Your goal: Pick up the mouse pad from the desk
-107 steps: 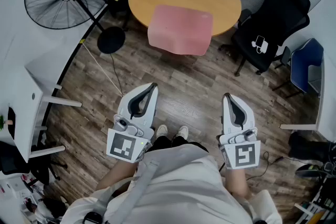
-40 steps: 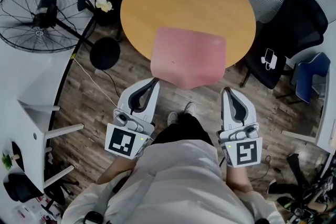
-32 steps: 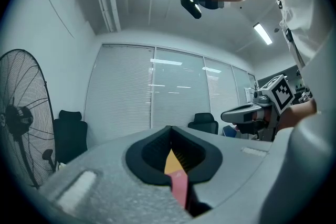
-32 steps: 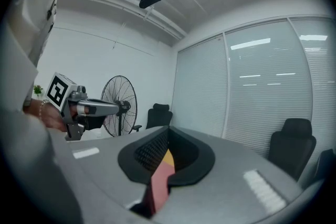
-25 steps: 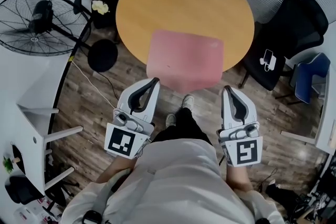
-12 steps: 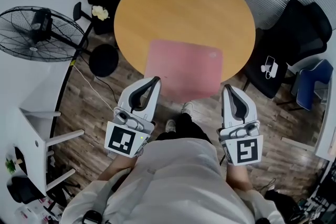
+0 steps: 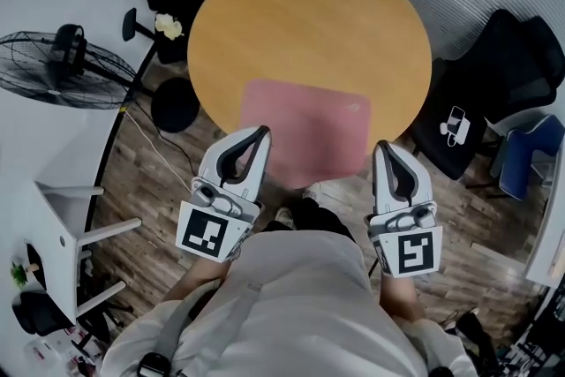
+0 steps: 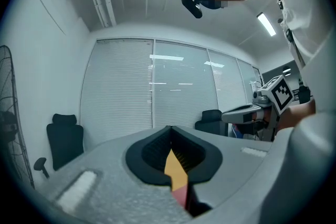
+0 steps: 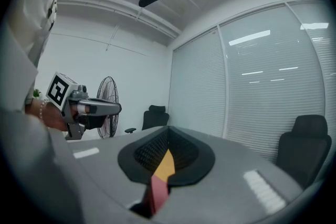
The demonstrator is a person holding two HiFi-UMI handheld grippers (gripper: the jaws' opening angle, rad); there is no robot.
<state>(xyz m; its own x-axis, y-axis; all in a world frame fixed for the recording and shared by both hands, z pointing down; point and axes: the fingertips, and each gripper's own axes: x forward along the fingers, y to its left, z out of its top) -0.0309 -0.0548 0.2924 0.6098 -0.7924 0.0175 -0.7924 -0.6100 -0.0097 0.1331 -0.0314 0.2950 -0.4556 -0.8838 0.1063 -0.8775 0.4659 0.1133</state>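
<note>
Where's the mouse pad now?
In the head view, the mouse pad lies at the table's near edge, just ahead of and between the left gripper and right gripper.

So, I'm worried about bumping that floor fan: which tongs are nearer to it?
Left. The fan stands left of the left tongs; the right tongs are further right.

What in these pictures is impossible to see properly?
- Head view: the pad has a blurred near edge, its left corner behind the left gripper.
- Gripper views: the left and the right gripper each block pad and table, bar a thin sliver.
- Head view: the pale thing near the fan is too small to name.
</note>
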